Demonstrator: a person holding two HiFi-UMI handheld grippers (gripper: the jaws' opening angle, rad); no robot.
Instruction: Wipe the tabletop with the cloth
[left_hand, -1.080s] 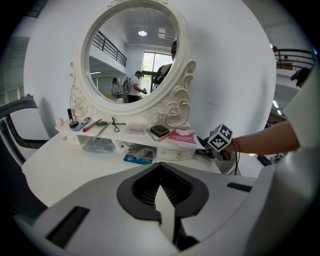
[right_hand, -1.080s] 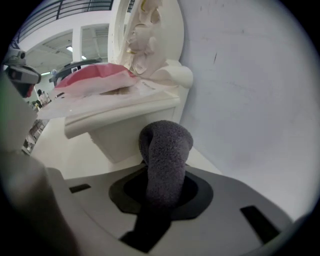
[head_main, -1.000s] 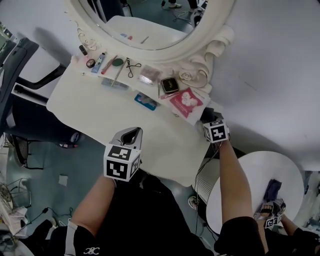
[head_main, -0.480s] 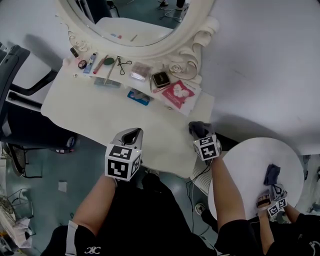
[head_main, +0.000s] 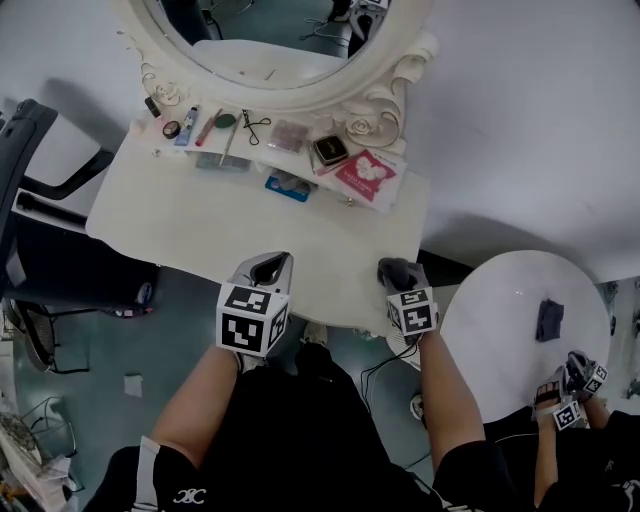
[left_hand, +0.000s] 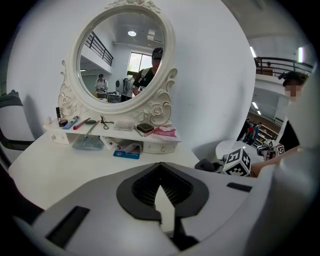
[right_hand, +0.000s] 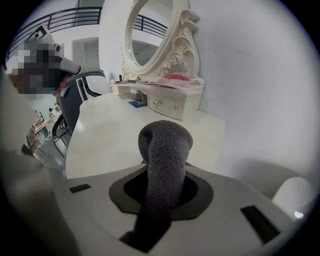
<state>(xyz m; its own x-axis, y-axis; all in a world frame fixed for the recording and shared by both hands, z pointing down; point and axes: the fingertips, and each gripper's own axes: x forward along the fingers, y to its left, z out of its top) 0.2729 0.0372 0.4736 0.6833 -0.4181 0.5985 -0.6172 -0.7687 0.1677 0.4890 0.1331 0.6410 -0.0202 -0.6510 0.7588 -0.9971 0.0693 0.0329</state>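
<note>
The white dressing table (head_main: 200, 220) fills the middle of the head view. My right gripper (head_main: 398, 272) is shut on a dark grey cloth (head_main: 393, 268) at the table's front right corner. In the right gripper view the cloth (right_hand: 165, 150) bulges up out of the jaws of my right gripper (right_hand: 161, 187) and hides their tips, with the tabletop (right_hand: 115, 130) beyond. My left gripper (head_main: 268, 265) hovers at the front edge, left of the right one. In its own view the left gripper (left_hand: 160, 197) has its jaws together with nothing between them.
An oval mirror (head_main: 270, 40) stands at the back above a shelf with cosmetics, a pink packet (head_main: 365, 178) and a blue card (head_main: 287, 186). A black chair (head_main: 40, 200) is at the left. At the right, a round white table (head_main: 500, 330) carries a dark cloth (head_main: 549, 320); another person's grippers (head_main: 575, 395) are beside it.
My right gripper has drawn the cloth from the back right corner, by the pink packet, toward the table's front edge. The left gripper has stayed near the front edge.
</note>
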